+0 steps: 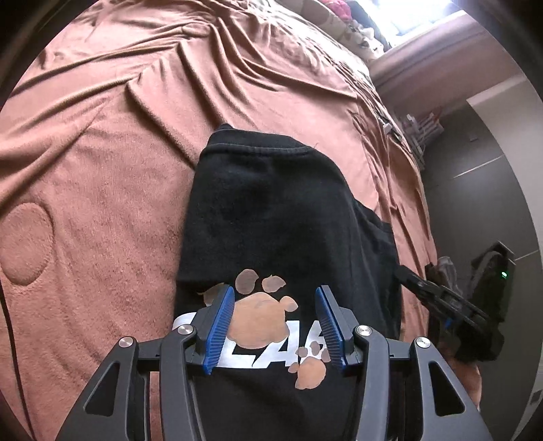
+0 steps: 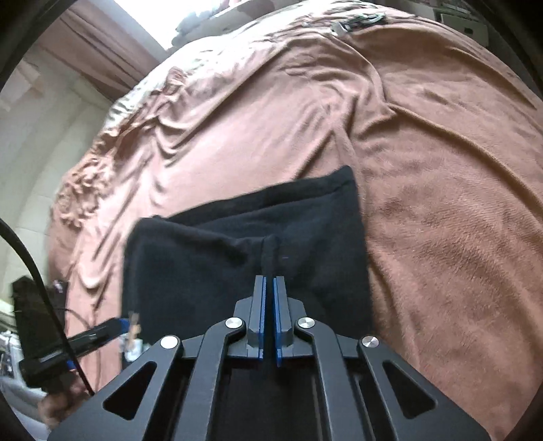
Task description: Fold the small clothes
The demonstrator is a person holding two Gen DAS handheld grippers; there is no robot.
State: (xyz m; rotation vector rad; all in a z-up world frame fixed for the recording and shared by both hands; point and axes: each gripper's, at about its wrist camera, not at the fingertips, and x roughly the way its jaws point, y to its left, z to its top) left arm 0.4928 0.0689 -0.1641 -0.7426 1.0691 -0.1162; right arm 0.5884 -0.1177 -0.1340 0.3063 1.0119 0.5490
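- Rumpled brown blanket (image 1: pixel 101 163) covers a bed and fills both views, with a black garment (image 1: pixel 271 210) lying on it under the two grippers.
- Left gripper (image 1: pixel 275 315) hangs over the near part of the garment, its blue pads (image 1: pixel 220 325) standing about half apart; nothing is pinched between them.
- Between and just beyond those pads lies the garment's print: tan paw marks (image 1: pixel 261 319) over white letters (image 1: pixel 271 352).
- Further ahead of the left gripper the cloth runs plain black up to a stitched hem (image 1: pixel 258 151), and past that only blanket folds.
- Off to its right, at the bed's edge, the other gripper shows as a dark shape with a small green light (image 1: pixel 504 274).
- Right gripper (image 2: pixel 270 288) has its jaws closed together, and a raised ridge of black cloth (image 2: pixel 271 251) runs from between the tips, so it is pinching the garment.
- Just ahead of the right gripper the garment lies in flat layers, one folded edge across it and a far corner (image 2: pixel 342 176) reaching toward the middle of the bed.
- To the left of the right gripper, near the bed's edge, the left gripper's dark body (image 2: pixel 68 342) and a black cable (image 2: pixel 34 271) are in view.
- Farthest off, beyond the bed, a bright window (image 2: pixel 169 17) and a curtain (image 2: pixel 101 51) stand blurred.
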